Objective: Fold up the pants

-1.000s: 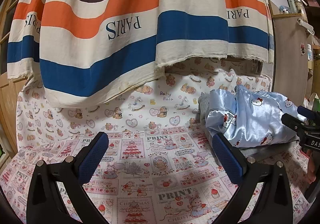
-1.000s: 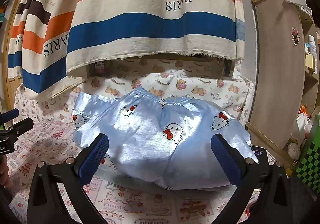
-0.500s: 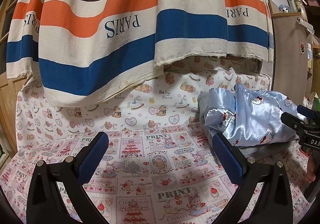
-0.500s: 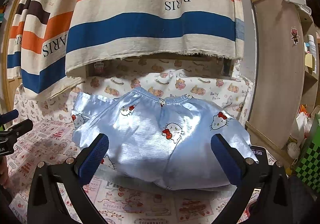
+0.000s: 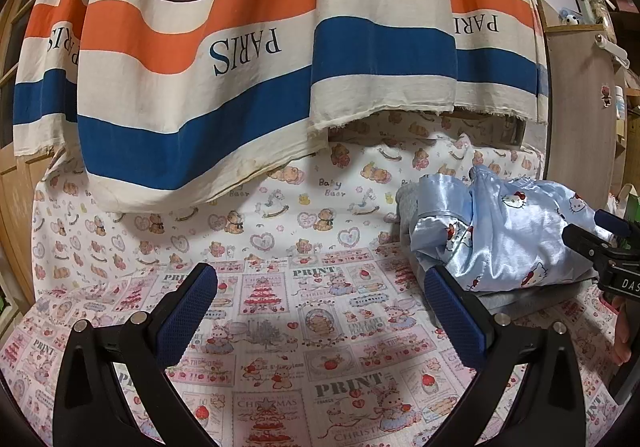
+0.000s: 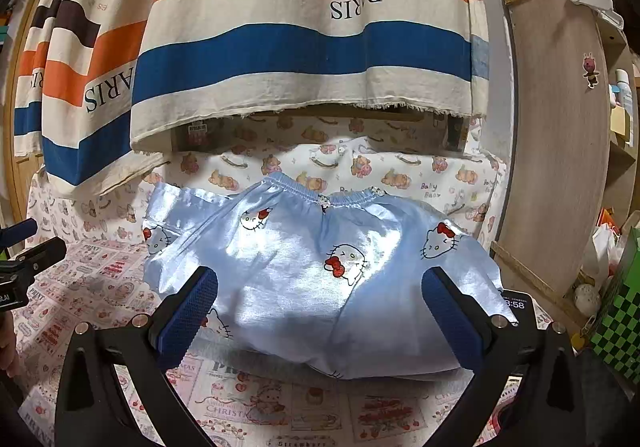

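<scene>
The pants (image 6: 320,267) lie bunched on the printed sheet (image 5: 280,327), waistband away, just ahead of the right gripper (image 6: 320,311); both grippers gape empty, the left gripper (image 5: 320,311) aside over bare sheet, seemingly leaving room to spread them.

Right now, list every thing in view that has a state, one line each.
left gripper: open, empty, above the printed sheet.
right gripper: open, empty, facing the pants.
pants: lying bunched in a heap, waistband at the far side, not held.
striped cloth: hanging, its lower edge draped over the bed.
phone: screen lit, beside the pants.
</scene>
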Available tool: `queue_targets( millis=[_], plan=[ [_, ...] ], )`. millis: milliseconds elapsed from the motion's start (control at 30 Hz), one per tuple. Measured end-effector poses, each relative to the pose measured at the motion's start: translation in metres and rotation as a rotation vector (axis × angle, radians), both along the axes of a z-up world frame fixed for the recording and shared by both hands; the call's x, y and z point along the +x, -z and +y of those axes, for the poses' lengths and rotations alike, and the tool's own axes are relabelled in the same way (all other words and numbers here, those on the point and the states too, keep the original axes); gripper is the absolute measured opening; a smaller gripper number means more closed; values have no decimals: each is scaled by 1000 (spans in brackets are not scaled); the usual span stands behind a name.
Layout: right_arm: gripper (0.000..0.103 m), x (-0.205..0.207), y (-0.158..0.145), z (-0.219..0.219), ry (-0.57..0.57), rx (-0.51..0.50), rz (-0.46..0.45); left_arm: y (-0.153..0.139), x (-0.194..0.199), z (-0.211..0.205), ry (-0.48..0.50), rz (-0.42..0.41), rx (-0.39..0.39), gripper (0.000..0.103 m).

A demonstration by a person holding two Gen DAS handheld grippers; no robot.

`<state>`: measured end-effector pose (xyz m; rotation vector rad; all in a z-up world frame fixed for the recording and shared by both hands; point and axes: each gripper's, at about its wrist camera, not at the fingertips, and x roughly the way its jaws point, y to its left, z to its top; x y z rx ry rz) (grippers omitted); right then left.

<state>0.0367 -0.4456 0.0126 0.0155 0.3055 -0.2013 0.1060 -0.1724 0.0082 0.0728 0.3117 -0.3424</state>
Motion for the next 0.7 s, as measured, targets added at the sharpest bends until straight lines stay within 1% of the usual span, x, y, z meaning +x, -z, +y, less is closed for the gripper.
queue_targets(
  millis=[700],
  plan=[
    [103, 1, 0, 0, -1, -1, 1, 0, 0, -1, 0, 8, 5, 103]
  ],
)
